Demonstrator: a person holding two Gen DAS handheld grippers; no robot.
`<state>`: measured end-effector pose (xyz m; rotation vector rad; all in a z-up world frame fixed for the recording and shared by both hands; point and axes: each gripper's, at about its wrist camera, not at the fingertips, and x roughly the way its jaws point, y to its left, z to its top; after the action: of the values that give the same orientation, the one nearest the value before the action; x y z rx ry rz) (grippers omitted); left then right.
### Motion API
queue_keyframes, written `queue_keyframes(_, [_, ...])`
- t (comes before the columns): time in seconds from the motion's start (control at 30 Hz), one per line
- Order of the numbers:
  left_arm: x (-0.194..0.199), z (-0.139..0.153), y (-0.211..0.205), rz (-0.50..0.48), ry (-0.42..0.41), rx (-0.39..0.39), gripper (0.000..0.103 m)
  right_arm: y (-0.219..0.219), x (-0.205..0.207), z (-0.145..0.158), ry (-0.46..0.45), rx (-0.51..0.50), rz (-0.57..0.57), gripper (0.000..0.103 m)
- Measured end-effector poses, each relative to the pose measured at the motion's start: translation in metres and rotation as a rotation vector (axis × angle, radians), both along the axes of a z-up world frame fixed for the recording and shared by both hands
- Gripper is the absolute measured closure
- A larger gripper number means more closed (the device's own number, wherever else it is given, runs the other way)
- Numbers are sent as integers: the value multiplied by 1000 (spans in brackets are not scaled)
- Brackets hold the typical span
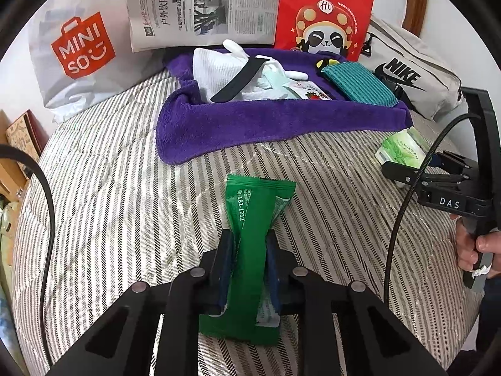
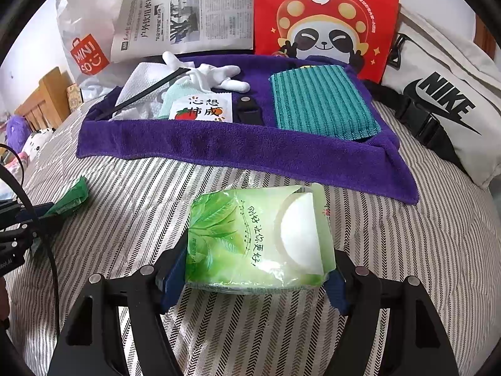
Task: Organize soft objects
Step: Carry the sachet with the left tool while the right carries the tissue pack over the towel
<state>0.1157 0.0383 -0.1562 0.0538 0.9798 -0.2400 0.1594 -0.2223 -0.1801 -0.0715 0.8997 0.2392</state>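
Observation:
In the left wrist view my left gripper (image 1: pixel 249 238) is shut on a long green sachet (image 1: pixel 250 203), pinching it across its middle just above the striped bedspread. My right gripper (image 2: pixel 256 258) is shut on a light green tissue pack (image 2: pixel 250 235), one pad against each side. The left wrist view shows that pack (image 1: pixel 399 148) in the right gripper (image 1: pixel 397 169) at the right. Behind both lies a purple towel (image 2: pixel 219 147) folded up like a tray. It holds a white cloth (image 2: pixel 141 84), a white glove (image 2: pixel 219 75), a strawberry-print packet (image 2: pixel 203 109) and a teal ribbed cloth (image 2: pixel 322 100).
A Miniso bag (image 1: pixel 78 50), a newspaper (image 1: pixel 203 6), a red panda bag (image 1: pixel 325 15) and a Nike bag (image 2: pixel 444 103) stand along the back. A hand (image 1: pixel 479 247) grips the right tool's handle. Plush toys (image 2: pixel 28 141) lie at the far left.

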Motion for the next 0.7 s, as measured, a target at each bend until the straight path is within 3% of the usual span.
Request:
queue_keyframes(0.33, [4,16,-1,-6,-2,-9,84,-10,7,9,39,60,10,31])
queue_keyframes(0.7, [34,52,-4,-31,-84,-25,84,-9,27,57,-28,83,51,31])
